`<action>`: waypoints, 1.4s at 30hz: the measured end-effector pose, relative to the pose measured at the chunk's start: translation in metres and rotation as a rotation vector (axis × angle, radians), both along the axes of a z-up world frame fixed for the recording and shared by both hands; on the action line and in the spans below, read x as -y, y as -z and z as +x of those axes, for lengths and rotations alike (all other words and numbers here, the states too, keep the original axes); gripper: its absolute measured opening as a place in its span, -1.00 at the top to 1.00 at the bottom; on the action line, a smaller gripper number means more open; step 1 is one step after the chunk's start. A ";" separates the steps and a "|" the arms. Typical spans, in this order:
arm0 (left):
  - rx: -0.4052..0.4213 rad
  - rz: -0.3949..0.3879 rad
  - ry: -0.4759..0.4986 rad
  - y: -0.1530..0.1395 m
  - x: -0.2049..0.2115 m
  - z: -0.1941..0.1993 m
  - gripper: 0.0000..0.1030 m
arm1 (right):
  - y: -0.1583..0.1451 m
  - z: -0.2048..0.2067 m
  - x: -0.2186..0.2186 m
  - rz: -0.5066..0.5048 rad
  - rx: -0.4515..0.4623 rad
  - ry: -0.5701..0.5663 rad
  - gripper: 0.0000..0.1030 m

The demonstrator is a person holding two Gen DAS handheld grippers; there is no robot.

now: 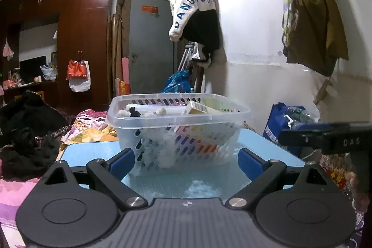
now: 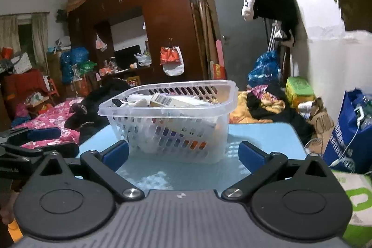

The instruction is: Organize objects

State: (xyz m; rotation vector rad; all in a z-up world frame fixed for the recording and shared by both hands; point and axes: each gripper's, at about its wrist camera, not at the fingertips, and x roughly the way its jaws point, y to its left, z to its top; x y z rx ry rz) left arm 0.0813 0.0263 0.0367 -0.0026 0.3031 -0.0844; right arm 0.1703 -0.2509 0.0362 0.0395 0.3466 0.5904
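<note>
A clear slotted plastic basket (image 1: 160, 117) stands on a light blue table (image 1: 90, 150); it also shows in the right wrist view (image 2: 218, 94). It holds several items: boxes, small pale objects and a colourful pack. My left gripper (image 1: 186, 162) is open and empty, its blue pads a little short of the basket. My right gripper (image 2: 183, 155) is open and empty, also just in front of the basket. Each gripper shows at the edge of the other's view, the right one (image 1: 325, 138) and the left one (image 2: 34, 138).
The table (image 2: 267, 136) sits against a bed with floral bedding (image 2: 48, 115) and dark clothes (image 1: 25, 131). A blue bag (image 2: 348, 131) stands at the right by the white wall. Clothes hang on the wall (image 1: 195, 15). A wardrobe (image 2: 162, 22) stands behind.
</note>
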 end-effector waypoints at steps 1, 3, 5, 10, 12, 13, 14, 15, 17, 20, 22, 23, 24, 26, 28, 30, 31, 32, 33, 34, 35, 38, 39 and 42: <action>0.000 -0.001 0.002 0.000 0.001 -0.001 -0.88 | 0.000 -0.004 -0.001 -0.007 0.010 0.003 -1.00; 0.002 -0.007 0.004 0.001 0.002 -0.003 -0.88 | 0.000 -0.008 -0.005 -0.024 0.022 -0.004 -1.00; 0.006 -0.006 -0.005 0.001 0.003 -0.005 -0.88 | 0.000 -0.012 -0.007 -0.034 0.029 -0.005 -1.00; 0.009 -0.024 -0.006 0.000 0.001 -0.007 -0.88 | 0.001 -0.019 -0.013 -0.068 0.055 0.010 -1.00; 0.009 -0.024 -0.012 0.000 0.002 -0.007 -0.88 | 0.001 -0.019 -0.013 -0.059 0.044 0.004 -1.00; 0.008 -0.023 -0.014 0.000 0.002 -0.007 -0.88 | 0.001 -0.019 -0.013 -0.055 0.036 0.000 -1.00; 0.009 -0.022 -0.016 -0.001 0.001 -0.008 -0.88 | 0.001 -0.019 -0.014 -0.052 0.032 -0.002 -1.00; 0.010 -0.022 -0.019 -0.001 0.001 -0.008 -0.88 | 0.001 -0.019 -0.013 -0.047 0.029 -0.002 -1.00; 0.011 -0.021 -0.022 -0.001 0.001 -0.008 -0.88 | 0.001 -0.018 -0.012 -0.041 0.022 0.001 -1.00; 0.003 -0.020 -0.027 -0.001 0.000 -0.007 -0.88 | 0.000 -0.017 -0.010 -0.034 0.014 0.001 -1.00; -0.001 -0.017 -0.030 -0.001 0.000 -0.007 -0.88 | -0.001 -0.016 -0.008 -0.028 0.004 -0.004 -1.00; 0.000 -0.015 -0.031 -0.001 0.001 -0.007 -0.89 | -0.001 -0.016 -0.008 -0.026 0.001 -0.005 -1.00; 0.001 -0.012 -0.033 -0.002 0.001 -0.008 -0.89 | -0.001 -0.016 -0.006 -0.023 0.001 -0.006 -1.00; 0.003 -0.008 -0.035 -0.002 0.001 -0.009 -0.88 | -0.002 -0.017 -0.006 -0.018 0.005 -0.007 -1.00; -0.003 -0.005 -0.036 -0.002 0.002 -0.009 -0.88 | -0.002 -0.019 -0.005 -0.015 0.005 -0.009 -1.00; -0.012 -0.003 -0.040 -0.001 0.002 -0.008 -0.88 | -0.002 -0.019 -0.006 -0.016 0.004 -0.013 -1.00; -0.016 -0.005 -0.041 -0.001 0.002 -0.007 -0.88 | -0.002 -0.020 -0.006 -0.017 0.002 -0.019 -1.00; -0.019 -0.007 -0.041 0.000 0.002 -0.007 -0.88 | -0.002 -0.020 -0.006 -0.017 0.003 -0.024 -1.00; -0.020 -0.009 -0.042 0.000 0.001 -0.006 -0.88 | -0.002 -0.021 -0.006 -0.017 0.004 -0.025 -1.00; -0.020 -0.010 -0.043 0.000 0.001 -0.006 -0.88 | -0.002 -0.021 -0.006 -0.015 0.004 -0.025 -1.00; -0.021 -0.010 -0.042 0.000 0.002 -0.007 -0.88 | -0.002 -0.021 -0.006 -0.014 0.004 -0.026 -1.00; -0.020 -0.009 -0.041 0.000 0.003 -0.007 -0.88 | -0.002 -0.021 -0.006 -0.006 -0.001 -0.024 -1.00; -0.018 -0.009 -0.039 0.000 0.003 -0.008 -0.88 | -0.002 -0.021 -0.005 0.000 -0.002 -0.023 -1.00; -0.016 -0.003 -0.037 -0.001 0.004 -0.009 -0.88 | -0.003 -0.019 -0.002 0.009 -0.006 -0.022 -1.00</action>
